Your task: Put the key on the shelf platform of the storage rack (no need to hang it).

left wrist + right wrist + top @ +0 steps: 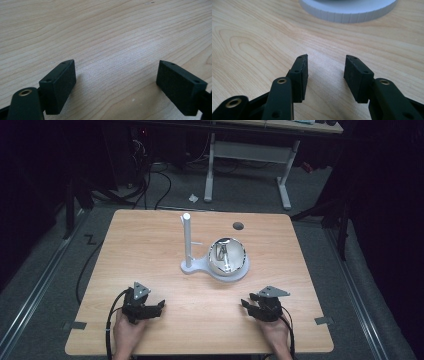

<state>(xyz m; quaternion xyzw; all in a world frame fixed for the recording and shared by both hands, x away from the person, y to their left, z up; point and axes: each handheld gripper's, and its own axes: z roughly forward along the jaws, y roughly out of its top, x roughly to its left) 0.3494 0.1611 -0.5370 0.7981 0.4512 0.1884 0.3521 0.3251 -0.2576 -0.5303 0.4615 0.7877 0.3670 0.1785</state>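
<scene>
- Dim room; light wooden rectangular surface [150, 250] lit at centre, grey floor around it with dark cables [150, 180] trailing at the far left.
- Nearest edge: the person's two hands come in from the bottom of the high view, each holding a black gripper low over the wood.
- Left gripper [159, 307]: jaws spread wide, nothing between them; the left gripper view shows bare wood grain in the gap [116, 82]. Grey three-cornered plate on top; black cable loops back past the left hand [127, 332].
- Right gripper [246, 303]: jaws parted, narrower gap than the left, nothing held [325, 72]. Right hand [274, 335] behind it, grey plate on top.
- The two grippers lie well apart, both angled inward.
- Mid-surface: white plastic stand base [200, 266] with an upright white post [187, 240]. Its round rim [348, 11] shows just ahead of the right jaws.
- Shiny round metal bowl [227, 256] sits on the wide end of the base, beside the post; contents cannot be told.
- Farther: small dark round hole [238, 225] in the surface.
- Beyond the surface: white-legged desk [250, 155].
</scene>
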